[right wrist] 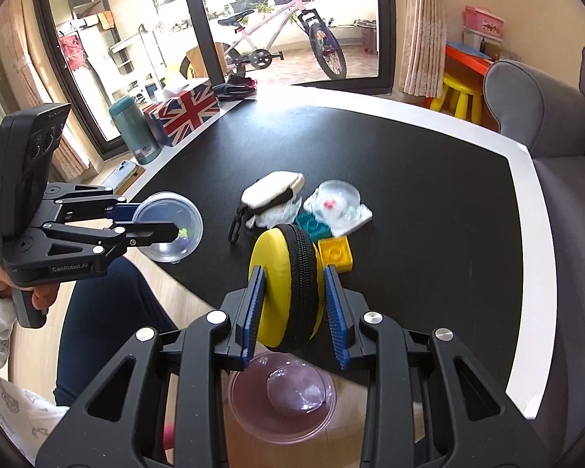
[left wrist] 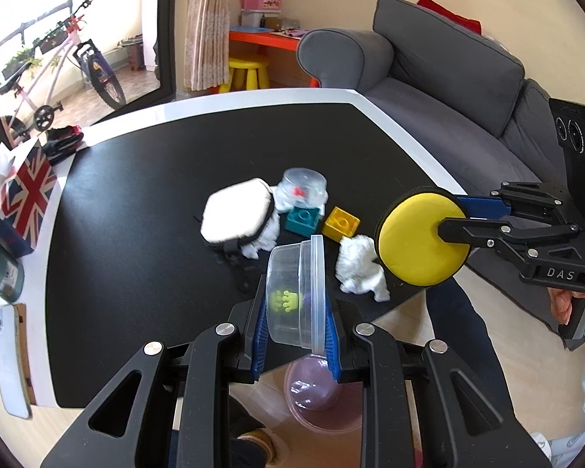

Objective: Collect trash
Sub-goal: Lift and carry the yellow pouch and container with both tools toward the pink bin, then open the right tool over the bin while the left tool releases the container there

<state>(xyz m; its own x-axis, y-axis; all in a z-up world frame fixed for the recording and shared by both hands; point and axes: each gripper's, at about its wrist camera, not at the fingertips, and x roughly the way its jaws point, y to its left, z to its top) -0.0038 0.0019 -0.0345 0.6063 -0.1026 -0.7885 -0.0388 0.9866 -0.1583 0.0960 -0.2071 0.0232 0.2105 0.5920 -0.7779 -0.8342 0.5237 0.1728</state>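
2 toy bricks (left wrist: 319,222) and 2 tissue wads (left wrist: 360,269).

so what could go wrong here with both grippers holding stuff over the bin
1. The clear lidded container sits tilted between the left gripper's fingers, so it could slip out.
2. The yellow zip case in the right gripper hangs near the table edge, not squarely over the pink bin; a drop might miss.
3. Neither looks like trash, while the crumpled tissue is left on the table.
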